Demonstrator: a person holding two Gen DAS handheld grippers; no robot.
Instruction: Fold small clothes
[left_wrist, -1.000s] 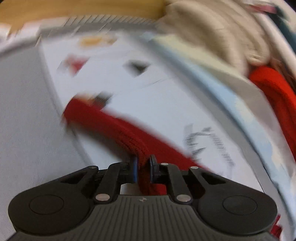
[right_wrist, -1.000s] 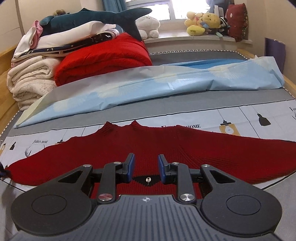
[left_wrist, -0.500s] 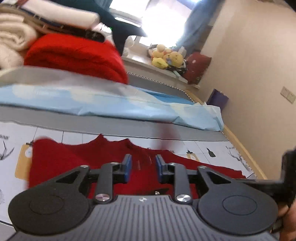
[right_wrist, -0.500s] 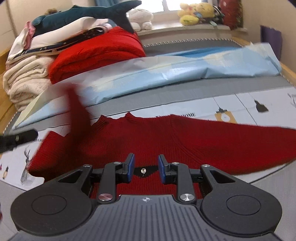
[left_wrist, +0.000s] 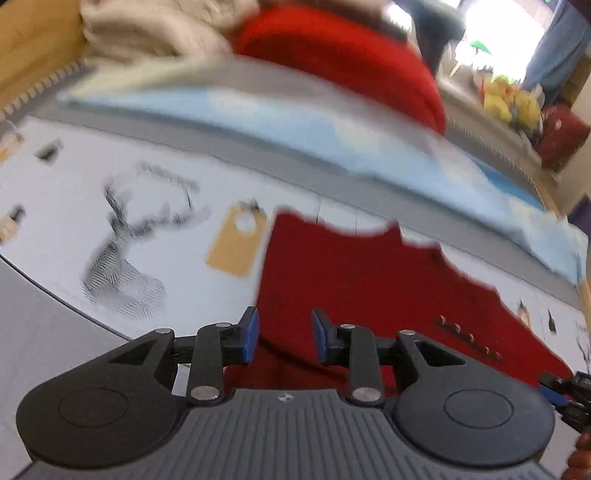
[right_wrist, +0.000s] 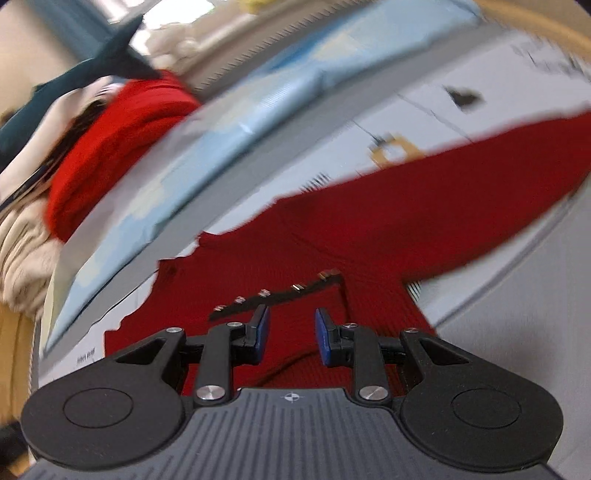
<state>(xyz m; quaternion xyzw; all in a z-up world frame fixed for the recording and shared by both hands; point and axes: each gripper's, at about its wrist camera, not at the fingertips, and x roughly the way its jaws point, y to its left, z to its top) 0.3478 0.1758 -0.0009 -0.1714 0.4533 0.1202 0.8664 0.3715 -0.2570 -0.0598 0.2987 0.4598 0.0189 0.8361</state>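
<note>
The left gripper (left_wrist: 284, 334) has just been opening, nothing between its pads; the right gripper (right_wrist: 291, 334) hangs released too. Below both, the red sweater (right_wrist: 388, 236) lies flat on the printed sheet (left_wrist: 166, 206); blankets (left_wrist: 332, 48) sit behind.

The left tongs (left_wrist: 284, 334) point steeply downward, their blue-padded jaws standing apart with nothing gripped between them; the jaws have just been opening. The right tongs (right_wrist: 291, 334) also tilt downward and are rolled to one side, so their view leans. Their jaws stand apart by a similar gap, the pads pressing on nothing. In the left wrist view, the right tongs' tip shows at the lower right edge, close beside the left.
</note>
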